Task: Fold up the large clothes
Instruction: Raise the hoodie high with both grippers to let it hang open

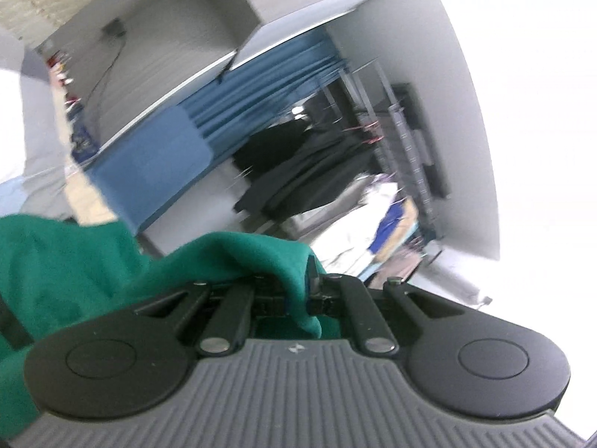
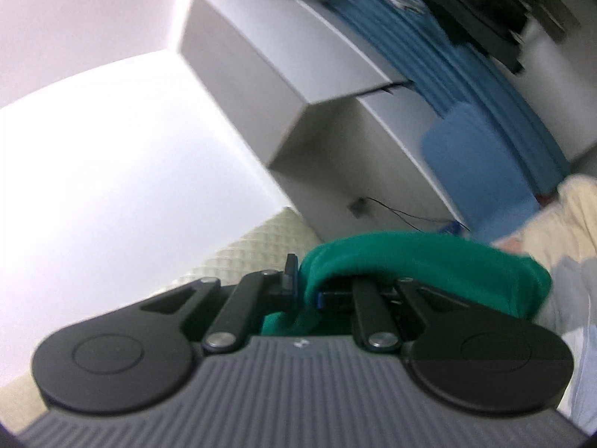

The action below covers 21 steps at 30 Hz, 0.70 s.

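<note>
Jaws on both sides are pinched narrow on the same green garment (image 1: 74,280): the left gripper (image 1: 298,291) holds a fold that spills over its front and hangs away to the left of its view, and the right gripper (image 2: 304,287) clamps a rolled green edge that arches over its right finger. Both tools point slightly upward at the room, so the garment seems lifted clear, and no table shows in either view.

To do this lift well, I would keep both grips firm and level with each other, spread the hands until the held edge is taut, and let the cloth hang free before laying it down.

Room looks open above. Ahead are a blue curtain (image 1: 238,112), dark hanging clothes (image 1: 298,164) and a grey rack (image 1: 406,156), which a swinging hem should stay away from. How low the hem hangs cannot be seen.
</note>
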{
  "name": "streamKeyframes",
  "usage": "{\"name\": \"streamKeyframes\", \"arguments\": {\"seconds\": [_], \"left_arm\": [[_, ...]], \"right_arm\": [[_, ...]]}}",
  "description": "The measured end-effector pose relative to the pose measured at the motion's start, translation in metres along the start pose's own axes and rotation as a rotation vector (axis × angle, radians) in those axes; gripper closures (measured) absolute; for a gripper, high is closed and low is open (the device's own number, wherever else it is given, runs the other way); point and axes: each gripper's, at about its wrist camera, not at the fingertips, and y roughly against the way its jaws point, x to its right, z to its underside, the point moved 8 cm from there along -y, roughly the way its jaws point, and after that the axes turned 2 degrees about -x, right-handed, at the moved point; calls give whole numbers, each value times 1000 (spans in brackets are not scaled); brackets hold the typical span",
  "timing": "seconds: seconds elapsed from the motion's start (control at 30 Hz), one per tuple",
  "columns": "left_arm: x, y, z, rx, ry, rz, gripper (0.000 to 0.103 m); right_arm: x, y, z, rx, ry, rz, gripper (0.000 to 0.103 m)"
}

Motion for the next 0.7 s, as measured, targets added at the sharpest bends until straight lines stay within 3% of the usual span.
{"name": "streamKeyframes", "arguments": {"seconds": [0.1, 0.2, 0.4, 0.57, 0.6, 0.67, 0.7], "left_arm": [[14, 11, 1, 9, -10, 32, 96], [9, 4, 12, -40, -3, -10, 96], [-49, -37, 61, -191, 54, -197, 96], [-90, -52, 82, -254, 110, -331, 94], [-94, -55, 81, -258, 114, -338, 87], [-97, -56, 83, -271, 123, -342, 60], [-96, -58, 86, -285, 127, -334, 44]], "right_arm": [[-23, 16, -4, -2, 50, -7, 91], [-16, 24, 5, -39, 4, 114, 91], [68, 30, 55, -183, -176, 369, 89], [91, 29, 70, -196, -215, 416, 87], [89, 26, 72, -198, -221, 406, 82], [83, 27, 77, -208, -228, 385, 62], [81, 22, 77, -215, -224, 383, 45]]}}
